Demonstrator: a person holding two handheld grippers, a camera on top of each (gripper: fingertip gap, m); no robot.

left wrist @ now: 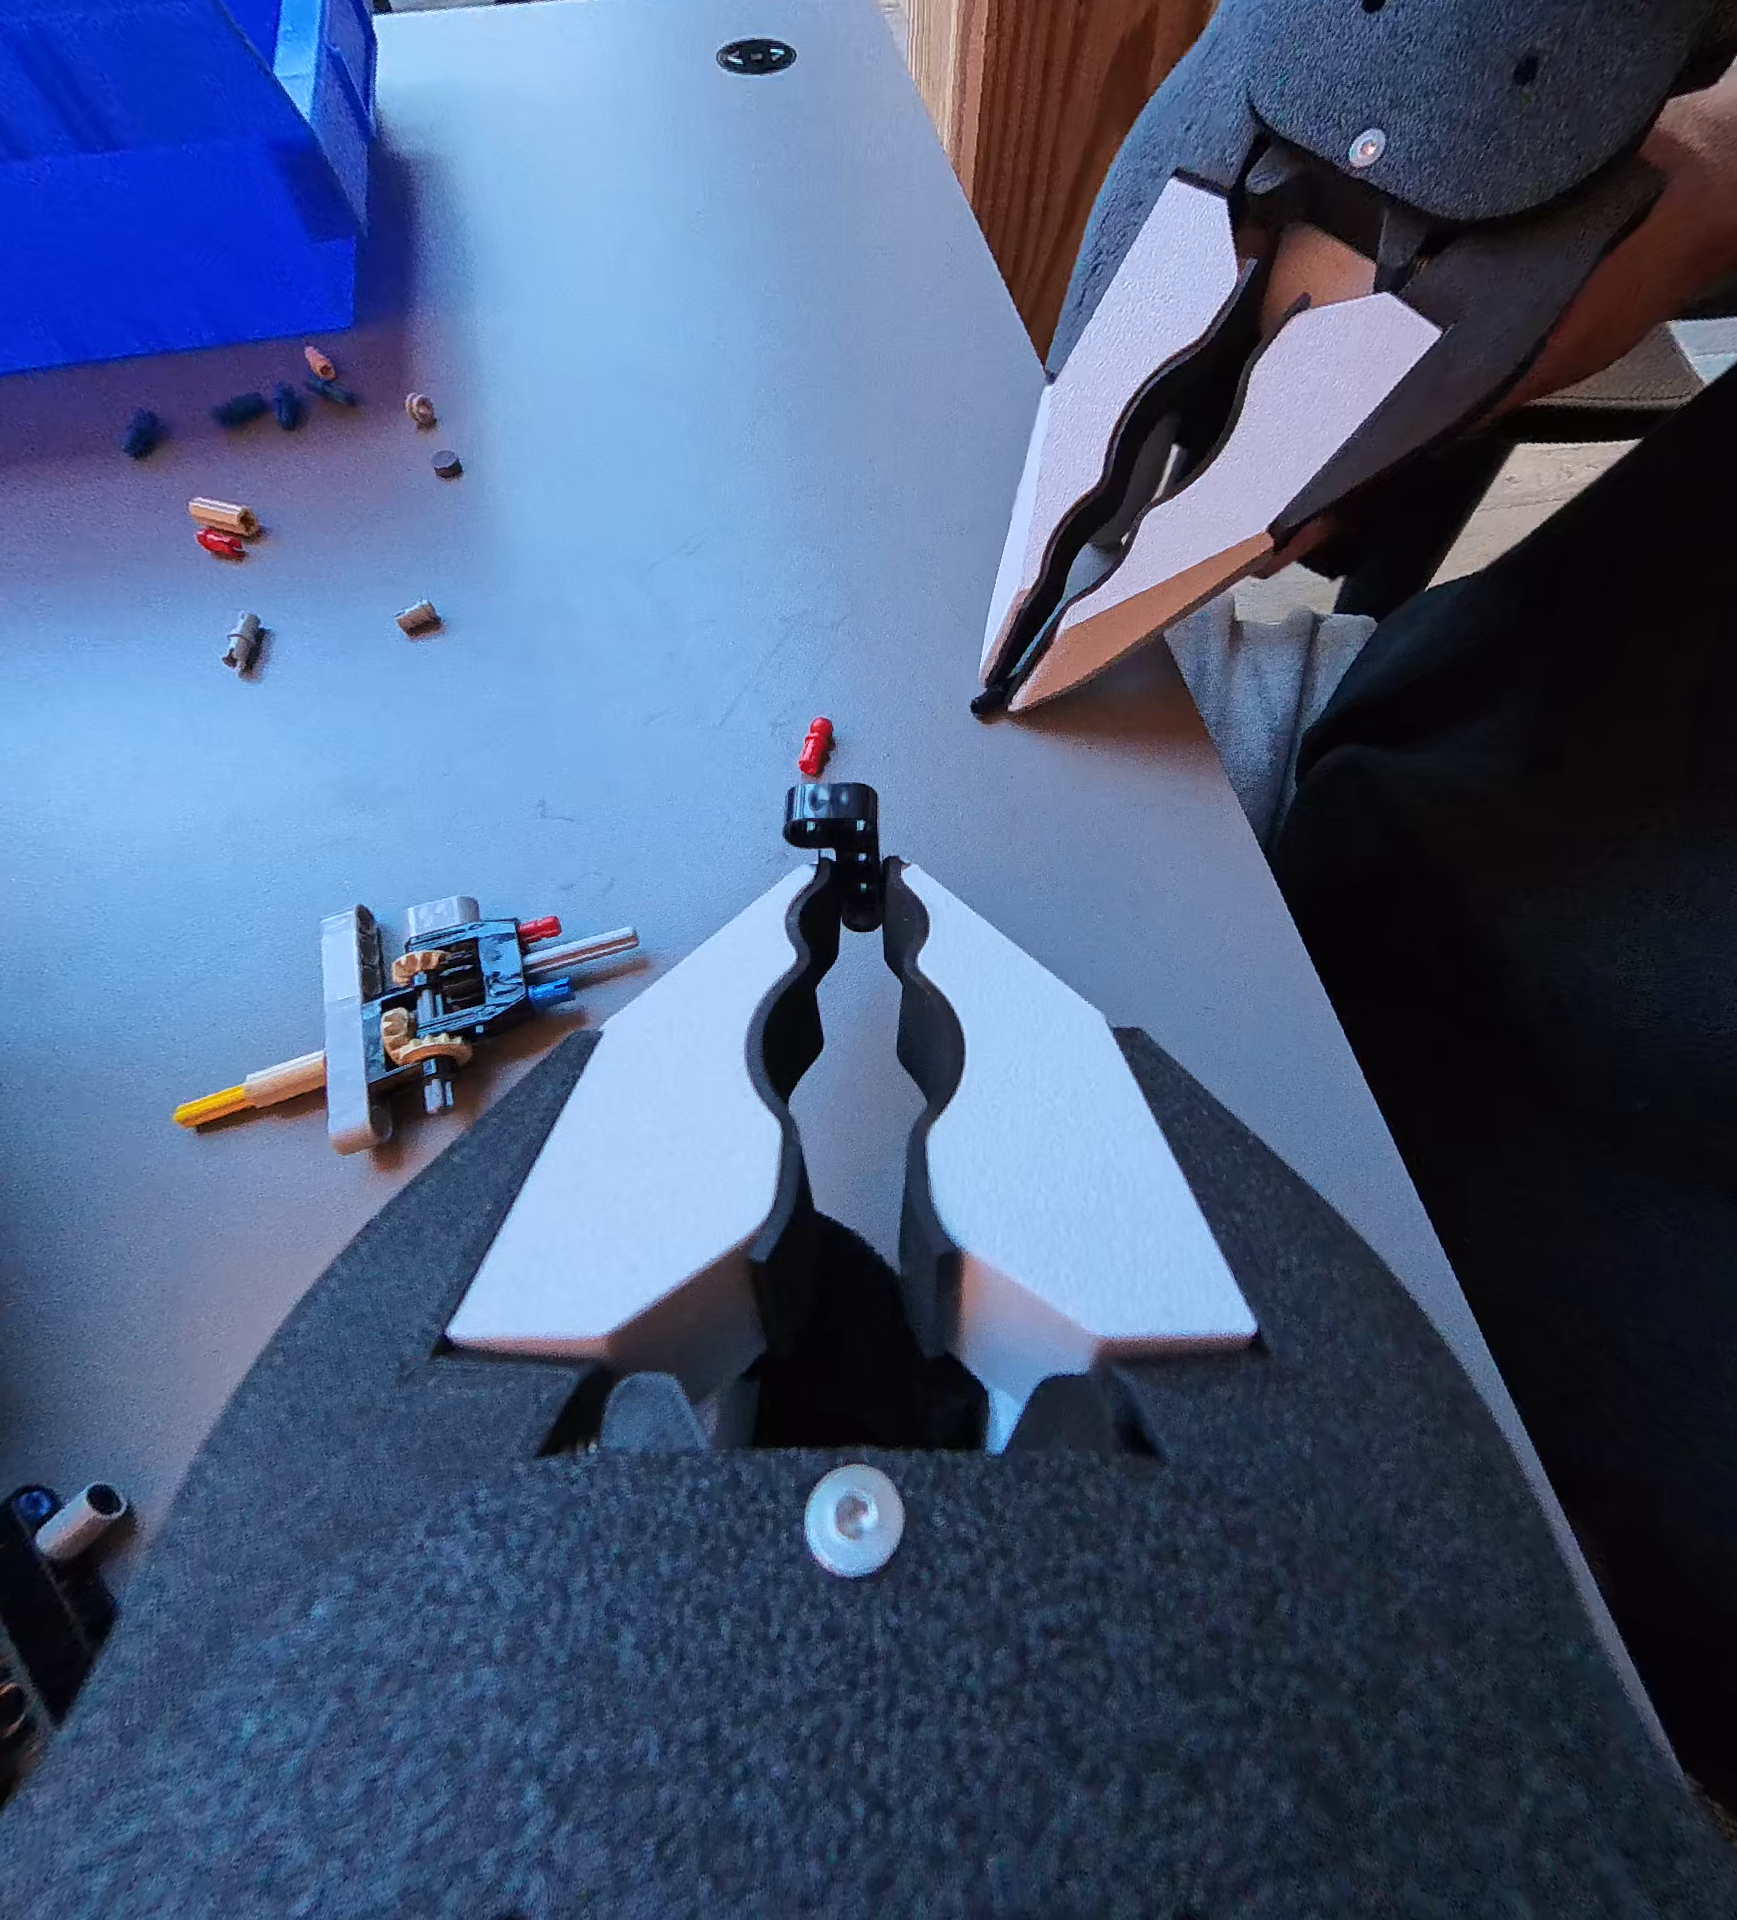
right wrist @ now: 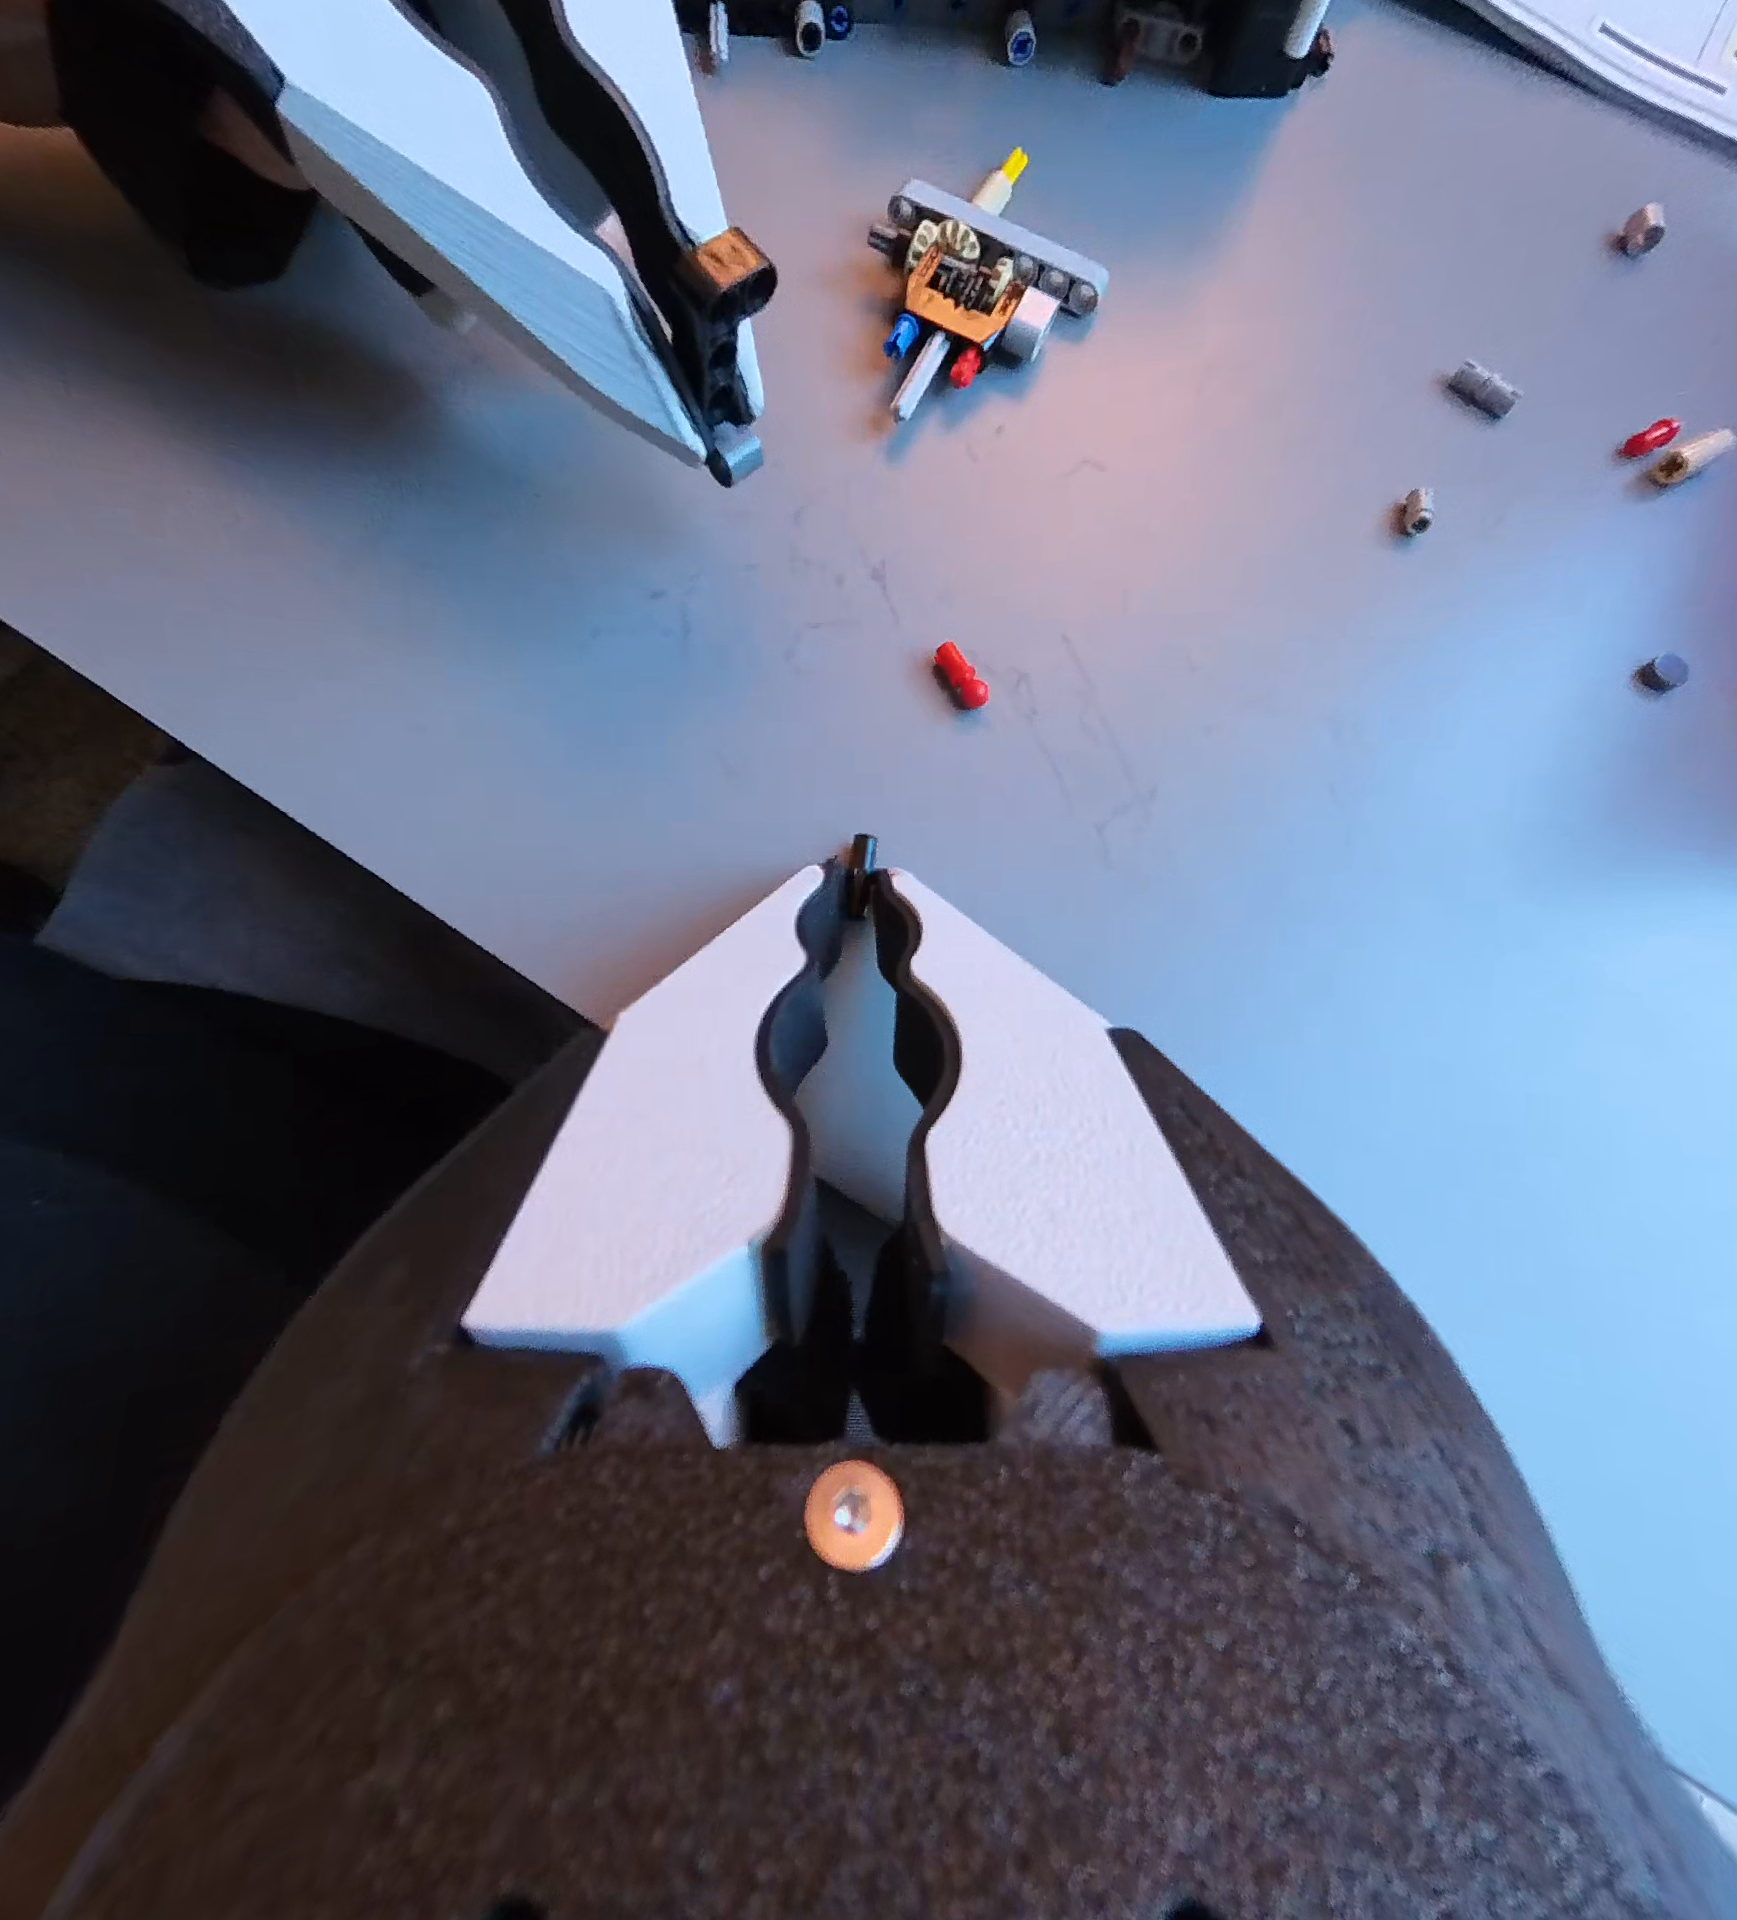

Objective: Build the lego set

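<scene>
Black plastic fills both of my claws. My left gripper (left wrist: 856,883) is pinched narrow on a black L-shaped lego beam with round holes (left wrist: 836,831), gripped by its long arm so the short arm sticks out past the tips; I judge that leaves the holes free to take a pin. My right gripper (right wrist: 859,878) is closed tight on a tiny black lego pin (right wrist: 861,858), only its end showing beyond the tips. The two grippers hang well apart over the near edge of the grey matte tabletop (left wrist: 635,416), so the pin is not yet in the beam. I read the step as bringing pin to hole; a tight fit with so little pin exposed may twist it in the grip.

A small red lego pin (right wrist: 959,675) lies on the table between the grippers, near at hand, probably the next piece. The half-built lego assembly of grey beam, tan gears, black frame and a yellow-tipped axle (left wrist: 407,1023) rests flat to the left of my left gripper, touched by neither claw.

The blue plastic bin (left wrist: 116,187) stands at the far left corner; I cannot tell what is inside it. Loose tan, grey, red and dark blue connectors (left wrist: 240,410) are scattered on the table in front of it, outside the bin.
</scene>
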